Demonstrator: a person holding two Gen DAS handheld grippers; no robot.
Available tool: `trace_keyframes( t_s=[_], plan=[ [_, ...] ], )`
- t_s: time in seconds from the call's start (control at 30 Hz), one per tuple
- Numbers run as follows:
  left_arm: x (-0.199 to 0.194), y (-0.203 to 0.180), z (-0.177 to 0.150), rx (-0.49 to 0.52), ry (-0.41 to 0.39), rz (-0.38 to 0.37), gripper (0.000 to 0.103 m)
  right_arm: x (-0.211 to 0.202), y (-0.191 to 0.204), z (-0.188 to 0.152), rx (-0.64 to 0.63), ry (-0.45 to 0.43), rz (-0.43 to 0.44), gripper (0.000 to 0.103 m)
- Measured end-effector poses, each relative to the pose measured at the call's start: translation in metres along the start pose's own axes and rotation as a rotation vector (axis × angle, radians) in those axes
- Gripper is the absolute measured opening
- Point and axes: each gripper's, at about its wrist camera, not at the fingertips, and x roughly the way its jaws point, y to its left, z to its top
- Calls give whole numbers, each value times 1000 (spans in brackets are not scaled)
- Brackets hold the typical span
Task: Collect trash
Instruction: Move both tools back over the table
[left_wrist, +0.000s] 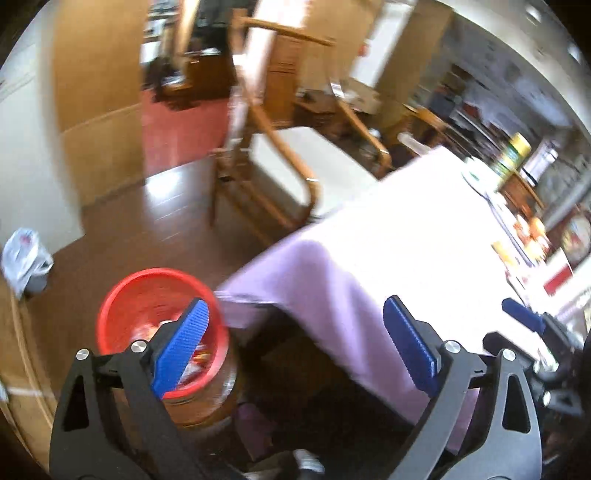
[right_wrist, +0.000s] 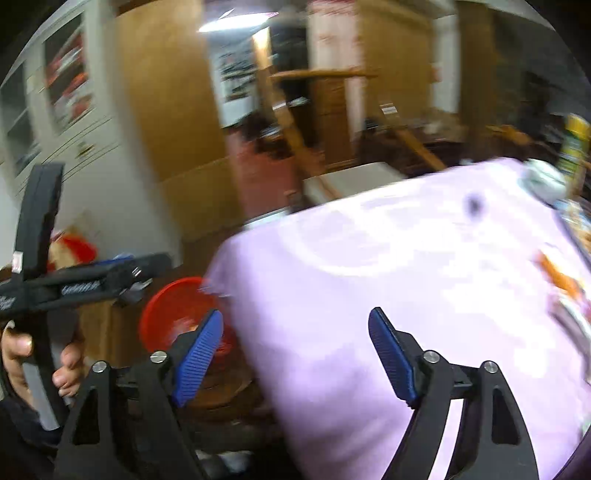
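Observation:
A red bin (left_wrist: 147, 299) with wrappers inside sits on a brown stool beside the table's left corner; it also shows in the right wrist view (right_wrist: 170, 310). My left gripper (left_wrist: 291, 343) is open and empty, its left finger over the bin's rim, its right finger over the lilac tablecloth (left_wrist: 388, 236). My right gripper (right_wrist: 295, 354) is open and empty above the tablecloth's (right_wrist: 388, 277) near-left corner. An orange scrap (right_wrist: 557, 275) and mixed packets (left_wrist: 532, 236) lie along the table's right side. Both views are motion-blurred.
A wooden chair (left_wrist: 273, 155) stands behind the table. A white plastic bag (left_wrist: 24, 258) sits on the wood floor at left. A tin (left_wrist: 513, 153) and a crumpled white item (right_wrist: 543, 181) are at the table's far right. Cabinets line the left wall.

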Motion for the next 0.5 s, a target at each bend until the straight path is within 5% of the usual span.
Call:
trace_keyframes(
  t_s=[0.23, 0.5],
  plan=[
    [30, -120, -1, 179, 81, -192, 92, -50, -120, -26, 231, -41, -245, 90],
    [66, -229, -5, 338, 115, -265, 92, -81, -203, -62, 352, -47, -375, 90]
  ],
)
